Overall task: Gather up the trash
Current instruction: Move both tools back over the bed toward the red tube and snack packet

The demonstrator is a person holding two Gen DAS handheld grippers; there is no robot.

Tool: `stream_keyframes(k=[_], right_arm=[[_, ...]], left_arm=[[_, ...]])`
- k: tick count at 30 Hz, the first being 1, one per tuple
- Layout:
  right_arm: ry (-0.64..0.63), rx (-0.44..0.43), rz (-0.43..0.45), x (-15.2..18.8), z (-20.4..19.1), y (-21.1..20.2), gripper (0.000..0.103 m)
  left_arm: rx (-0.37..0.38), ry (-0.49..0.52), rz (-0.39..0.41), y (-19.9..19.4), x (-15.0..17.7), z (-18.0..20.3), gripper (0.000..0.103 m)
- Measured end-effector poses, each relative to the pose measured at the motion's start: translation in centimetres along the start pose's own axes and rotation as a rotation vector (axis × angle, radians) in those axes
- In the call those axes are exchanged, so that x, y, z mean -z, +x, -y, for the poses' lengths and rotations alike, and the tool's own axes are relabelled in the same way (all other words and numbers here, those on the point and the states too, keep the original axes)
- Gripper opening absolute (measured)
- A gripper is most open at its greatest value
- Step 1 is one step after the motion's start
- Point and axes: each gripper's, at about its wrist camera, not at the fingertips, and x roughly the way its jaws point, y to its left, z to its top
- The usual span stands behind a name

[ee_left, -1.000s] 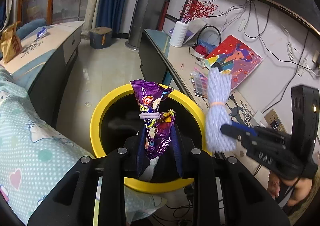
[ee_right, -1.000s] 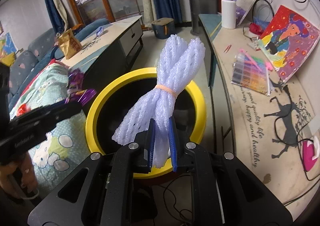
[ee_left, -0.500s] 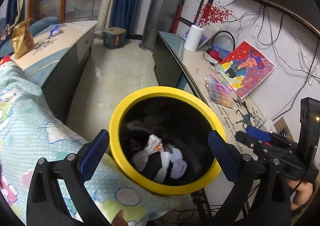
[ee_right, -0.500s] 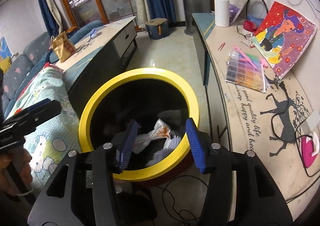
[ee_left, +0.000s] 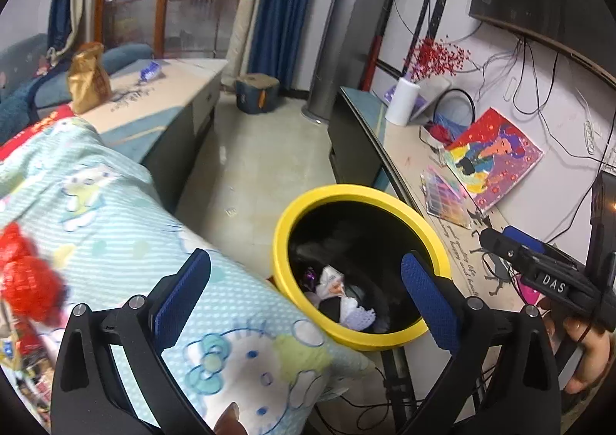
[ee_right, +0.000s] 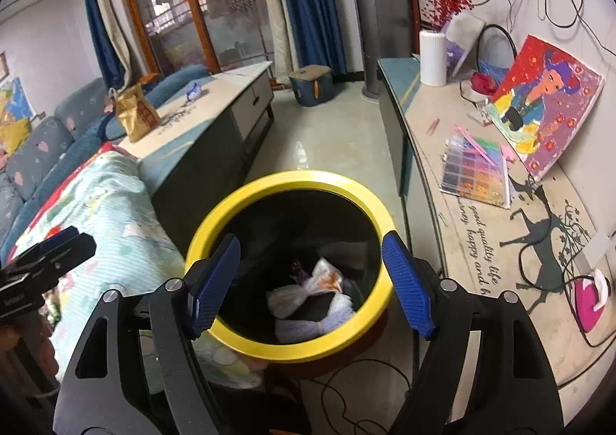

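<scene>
To the left of the left gripper's (ee_left: 304, 281) fingers lies red crumpled wrapping (ee_left: 27, 277) on a blue-green cartoon-print quilt (ee_left: 115, 211), which also runs under the left finger (ee_left: 181, 296). This gripper's jaws stand fully spread and hold nothing. Between and just beyond its fingertips, nearer the right one, stands the yellow-rimmed bin (ee_left: 283, 227); inside lie a purple snack wrapper (ee_left: 310, 275), a white bag (ee_left: 333, 281) and pale foam netting (ee_left: 360, 315). To the right of the right finger, the right gripper (ee_right: 310, 281) appears held in a hand (ee_left: 585, 350). In the right wrist view its jaws have just been opening, now wide apart and empty, with the bin directly ahead between the fingers and the netting low in it. Right of these fingers runs a console table (ee_right: 481, 242) bearing a bead box (ee_right: 475, 175) and a painting (ee_right: 546, 104).
</scene>
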Motion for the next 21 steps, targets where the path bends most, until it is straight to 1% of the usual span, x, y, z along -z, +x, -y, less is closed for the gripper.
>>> stream_keyframes(k=[7,14,21], right_arm=[[-0.039,-0.039,0.028,-0.1,-2.5,-1.3,0.072],[-0.081,-0.088,0.045,0.1,-5.2,-2.4,0.074],[-0.104,-0.125,0.054,0.5,-7.0,-3.1,0.074]], left_arm=[[-0.049,-0.011,0.06,-3.6,0.5,-1.4,0.097],[-0.081,-0.045,0.091,-6.2,1.2,-3.3,0.097],[-0.119,-0.071,0.119,-8.1,1.6,-5.0,0.097]])
